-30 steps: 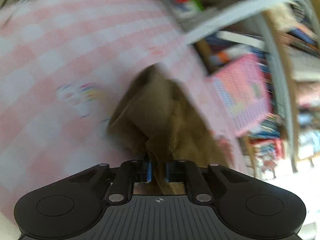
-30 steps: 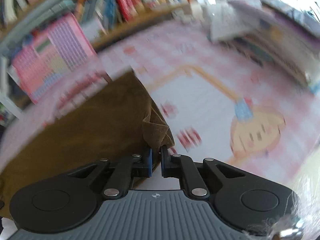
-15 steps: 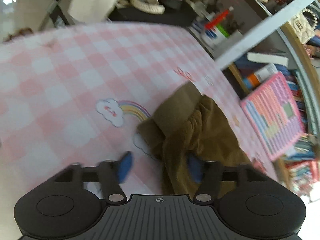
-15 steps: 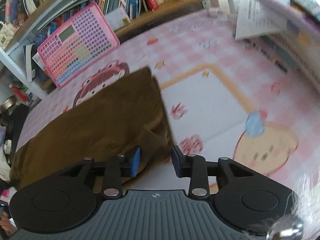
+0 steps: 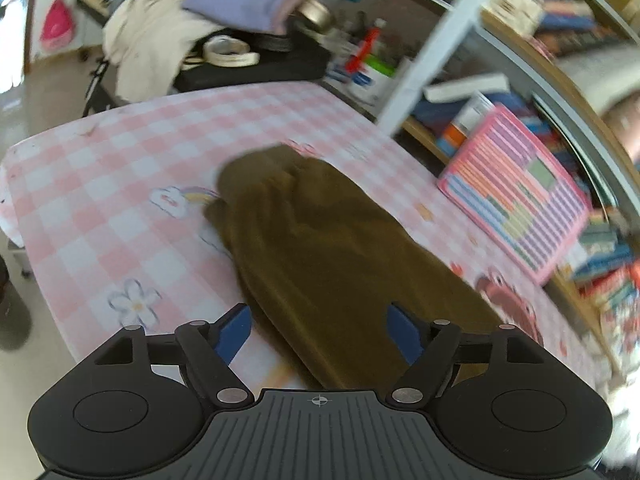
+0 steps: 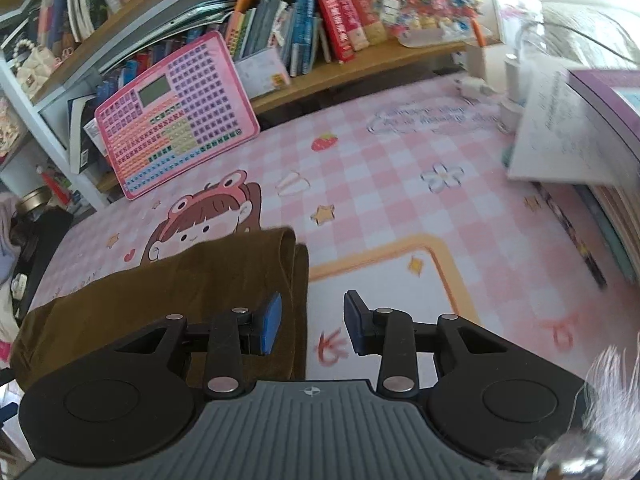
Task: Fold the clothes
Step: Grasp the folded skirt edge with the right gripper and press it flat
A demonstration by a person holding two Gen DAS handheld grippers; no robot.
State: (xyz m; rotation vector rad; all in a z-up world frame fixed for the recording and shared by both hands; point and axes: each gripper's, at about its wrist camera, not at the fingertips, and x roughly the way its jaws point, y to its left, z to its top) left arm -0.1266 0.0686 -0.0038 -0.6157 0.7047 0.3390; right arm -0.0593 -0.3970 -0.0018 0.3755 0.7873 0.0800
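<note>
A soft olive-brown cloth garment point(image 5: 336, 248) lies folded lengthwise on the pink checked cartoon table mat point(image 5: 100, 184); left gripper point(image 5: 318, 334) opening, right gripper point(image 6: 310, 322) apart, both empty. Limp and light, it looks best pinched at its 2 end corners.

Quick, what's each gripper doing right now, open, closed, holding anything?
Left gripper: jaws opening, wide apart over the brown garment, gripping nothing.
Right gripper: open, holding nothing; garment edge below.
</note>
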